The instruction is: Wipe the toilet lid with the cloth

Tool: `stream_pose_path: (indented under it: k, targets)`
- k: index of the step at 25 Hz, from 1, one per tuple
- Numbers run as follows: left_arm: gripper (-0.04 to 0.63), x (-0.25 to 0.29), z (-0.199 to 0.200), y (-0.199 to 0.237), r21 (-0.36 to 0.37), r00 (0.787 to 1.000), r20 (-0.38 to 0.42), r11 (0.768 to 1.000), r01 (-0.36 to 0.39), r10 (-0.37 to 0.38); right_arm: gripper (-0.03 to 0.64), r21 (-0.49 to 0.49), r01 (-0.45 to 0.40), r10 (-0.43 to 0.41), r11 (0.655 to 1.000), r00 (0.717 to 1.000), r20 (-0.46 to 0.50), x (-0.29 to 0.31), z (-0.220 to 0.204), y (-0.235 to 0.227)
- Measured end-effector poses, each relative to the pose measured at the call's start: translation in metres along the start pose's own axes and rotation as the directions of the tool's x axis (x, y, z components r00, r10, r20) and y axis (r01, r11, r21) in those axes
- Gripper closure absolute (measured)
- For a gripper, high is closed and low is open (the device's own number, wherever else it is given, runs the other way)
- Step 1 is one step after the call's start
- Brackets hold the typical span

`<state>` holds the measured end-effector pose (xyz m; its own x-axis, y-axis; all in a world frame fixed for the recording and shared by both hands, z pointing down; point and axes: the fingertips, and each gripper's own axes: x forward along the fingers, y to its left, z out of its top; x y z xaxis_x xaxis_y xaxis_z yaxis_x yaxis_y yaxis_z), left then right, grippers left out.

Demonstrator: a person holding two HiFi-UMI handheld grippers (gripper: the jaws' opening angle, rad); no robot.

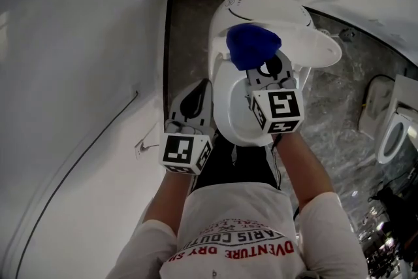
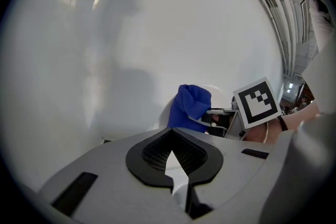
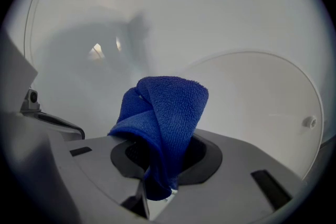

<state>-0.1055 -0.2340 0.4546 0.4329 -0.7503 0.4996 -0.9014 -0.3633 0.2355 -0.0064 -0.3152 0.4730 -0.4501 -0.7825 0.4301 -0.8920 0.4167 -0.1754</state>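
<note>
A white toilet fills the middle of the head view, its lid [image 1: 315, 44] raised and tilted to the right above the bowl rim [image 1: 224, 111]. My right gripper [image 1: 259, 66] is shut on a bunched blue cloth [image 1: 252, 44], held over the back of the bowl next to the lid. In the right gripper view the cloth [image 3: 167, 113] stands up out of the jaws, and the lid's rounded white face [image 3: 257, 107] lies just beyond it. My left gripper [image 1: 196, 98] hangs by the bowl's left side, shut and empty. From the left gripper [image 2: 172, 166] I see the cloth [image 2: 190, 106].
A white wall [image 1: 72, 75] closes in tightly on the left, with a thin cable [image 1: 78, 153] running along it. Dark marbled floor [image 1: 339, 114] shows to the right, where another white fixture [image 1: 390, 134] stands. A lid hinge [image 3: 31, 97] is at the left of the right gripper view.
</note>
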Motion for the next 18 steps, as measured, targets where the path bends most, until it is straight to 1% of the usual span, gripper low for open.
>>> stream_pose_path:
  k: [6,12,18]
  targets:
    - [0.588,0.02,0.004,-0.036,0.01,0.999,-0.018,1.0,0.029,-0.029,0.529,0.039,0.07,-0.071,0.997,0.997,0.008,-0.02,0.004,-0.054]
    - [0.588,0.039,0.006,-0.072,0.038,0.998,-0.029,0.998,0.059,-0.058,0.529,0.028,0.129,-0.129,0.991,0.992,-0.007,-0.051,-0.001,-0.102]
    - [0.588,0.057,0.005,-0.112,0.042,0.995,-0.034,0.994,0.098,-0.097,0.529,0.037,0.208,-0.208,0.977,0.978,-0.018,-0.089,-0.009,-0.153]
